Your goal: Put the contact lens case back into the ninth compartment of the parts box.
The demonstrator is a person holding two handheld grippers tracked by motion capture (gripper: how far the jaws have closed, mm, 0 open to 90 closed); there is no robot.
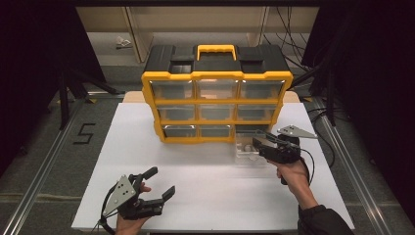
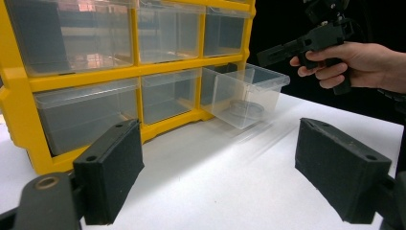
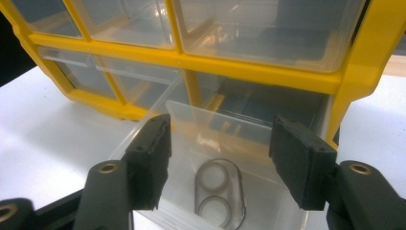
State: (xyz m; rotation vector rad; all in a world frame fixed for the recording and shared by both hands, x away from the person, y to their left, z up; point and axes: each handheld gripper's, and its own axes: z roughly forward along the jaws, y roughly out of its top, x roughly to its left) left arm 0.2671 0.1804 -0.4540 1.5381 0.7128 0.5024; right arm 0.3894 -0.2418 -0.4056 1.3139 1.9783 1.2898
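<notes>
A yellow and black drawer cabinet [image 1: 216, 95] stands at the back of the white table. Its bottom right clear drawer [image 1: 246, 147] is pulled out. A clear oval piece with two rings [image 3: 220, 196] lies on the drawer's floor, also visible as that ring piece [image 2: 244, 108] in the left gripper view. My right gripper [image 3: 220, 153] hovers over the open drawer [image 3: 206, 124], jaws apart with nothing between the pads. My left gripper [image 1: 162, 181] rests low near the table's front left, open and empty, facing the cabinet [image 2: 119, 72].
The white table board [image 1: 205, 196] has free room between the two hands and in front of the cabinet. The other clear drawers sit pushed in. Dark stands and cables flank the table on both sides.
</notes>
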